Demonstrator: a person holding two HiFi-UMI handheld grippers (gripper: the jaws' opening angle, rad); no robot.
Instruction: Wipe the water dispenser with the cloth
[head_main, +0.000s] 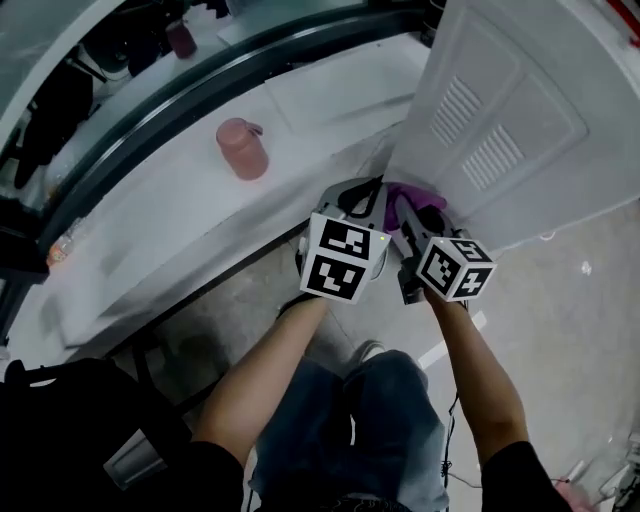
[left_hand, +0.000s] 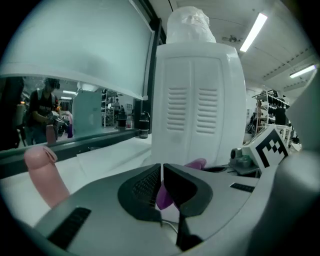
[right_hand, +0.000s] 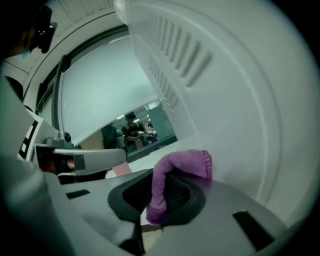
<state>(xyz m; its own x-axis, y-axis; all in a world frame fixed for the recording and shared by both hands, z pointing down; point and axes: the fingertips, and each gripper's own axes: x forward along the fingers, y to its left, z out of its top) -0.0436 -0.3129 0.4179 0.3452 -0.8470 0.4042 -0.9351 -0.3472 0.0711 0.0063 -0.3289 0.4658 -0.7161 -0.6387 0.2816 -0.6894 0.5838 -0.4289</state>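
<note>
The white water dispenser (head_main: 520, 120) stands at the upper right, its vented panel (left_hand: 195, 107) facing me. A purple cloth (head_main: 412, 203) is pinched in my right gripper (head_main: 405, 218). In the right gripper view the cloth (right_hand: 182, 162) drapes over the shut jaws of the right gripper (right_hand: 155, 192), close against the dispenser's wall (right_hand: 240, 100). My left gripper (head_main: 360, 197) sits just left of it, low by the dispenser's base. Its jaws (left_hand: 163, 175) stand nearly together, with a bit of purple cloth (left_hand: 165, 196) showing beyond them.
A pink bottle (head_main: 242, 148) stands on the white counter (head_main: 160, 230) left of the dispenser, and appears as the pink bottle (left_hand: 45, 172) in the left gripper view. A dark rail (head_main: 200, 100) and glass run behind the counter. Grey floor (head_main: 580, 300) lies to the right.
</note>
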